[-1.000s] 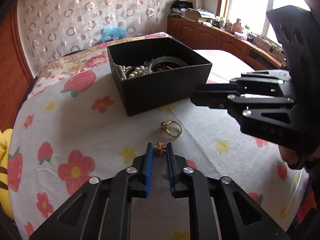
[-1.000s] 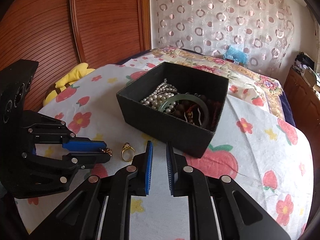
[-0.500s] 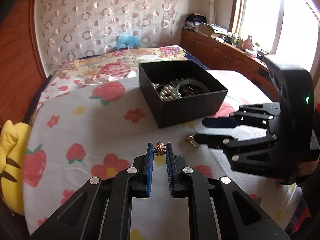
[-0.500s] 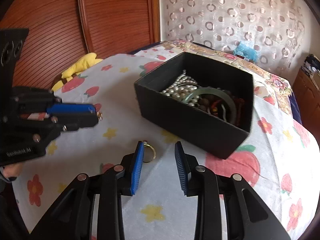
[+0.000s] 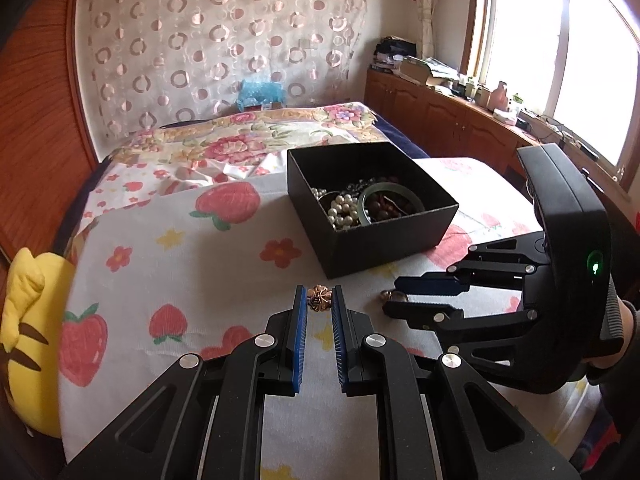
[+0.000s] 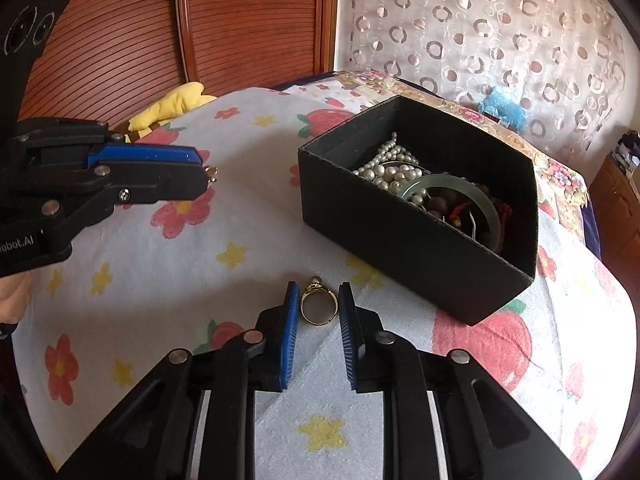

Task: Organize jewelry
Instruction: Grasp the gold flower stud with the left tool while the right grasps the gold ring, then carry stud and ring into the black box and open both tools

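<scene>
My left gripper [image 5: 319,300] is shut on a small rose-gold flower ring [image 5: 319,298] and holds it above the cloth; it also shows in the right wrist view [image 6: 202,172] with the ring [image 6: 212,173] at its tips. My right gripper [image 6: 319,300] is open, its fingers on either side of a gold ring [image 6: 318,305] lying on the cloth; in the left wrist view that gripper [image 5: 390,300] hides most of the gold ring [image 5: 391,295]. A black open box [image 5: 384,236] [image 6: 404,236] holds pearls, a green bangle and dark beads.
The table has a white cloth [image 5: 208,264] printed with strawberries and flowers. A yellow plush toy [image 5: 28,332] lies at the left edge. A bed with a floral cover [image 5: 240,140] is behind, and wooden cabinets [image 5: 440,116] stand under the window.
My left gripper has lifted and drawn back with the flower ring. My right gripper has opened and come down around the gold ring.
</scene>
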`<state>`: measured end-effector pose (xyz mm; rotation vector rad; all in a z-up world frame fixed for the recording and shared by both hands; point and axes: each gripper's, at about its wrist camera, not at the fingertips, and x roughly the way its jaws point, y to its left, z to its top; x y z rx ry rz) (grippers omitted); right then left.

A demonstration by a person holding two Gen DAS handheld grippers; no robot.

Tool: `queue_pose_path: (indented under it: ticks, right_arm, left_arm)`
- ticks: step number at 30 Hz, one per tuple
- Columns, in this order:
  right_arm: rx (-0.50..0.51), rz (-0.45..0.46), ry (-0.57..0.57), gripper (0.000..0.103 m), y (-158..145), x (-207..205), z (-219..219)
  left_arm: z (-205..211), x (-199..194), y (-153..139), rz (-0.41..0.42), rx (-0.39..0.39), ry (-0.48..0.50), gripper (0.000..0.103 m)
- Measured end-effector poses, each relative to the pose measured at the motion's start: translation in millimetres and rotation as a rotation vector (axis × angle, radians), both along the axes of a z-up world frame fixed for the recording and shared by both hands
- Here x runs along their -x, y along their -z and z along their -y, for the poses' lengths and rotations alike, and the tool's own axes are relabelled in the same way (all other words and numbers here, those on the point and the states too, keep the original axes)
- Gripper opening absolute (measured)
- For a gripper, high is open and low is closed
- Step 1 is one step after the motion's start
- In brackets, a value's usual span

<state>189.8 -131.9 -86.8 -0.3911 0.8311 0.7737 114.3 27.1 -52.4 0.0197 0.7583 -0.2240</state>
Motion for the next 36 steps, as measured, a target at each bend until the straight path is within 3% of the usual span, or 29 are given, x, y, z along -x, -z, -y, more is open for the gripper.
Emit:
queue_pose_path:
  ticks: [8,14,23,26,36]
  right_arm:
    - [-0.091,0.050,0.033,0.022,-34,2,20]
    - [-0.157,0.074,0.111,0.022,-59,-22,47]
    - [-0.164,0.101,0.177,0.023,-66,-51,55]
    - [-0.168,0.113,0.181,0.039,-68,-54,56]
    - [-0.155,0.119,0.215,0.040,-65,-46,78]
  left_arm:
    - [1,-6,-11,0.023,-0.003,0.003,0.011]
    - [4,-10,-19,0.040,-0.010,0.006,0.011]
    - [14,-22,-25,0.053,-0.027,0.017,0.011]
    - [15,-28,-26,0.052,-0.027,0.020,0.011]
    - [26,-49,-32,0.047,-0.015,0.031,0.011]
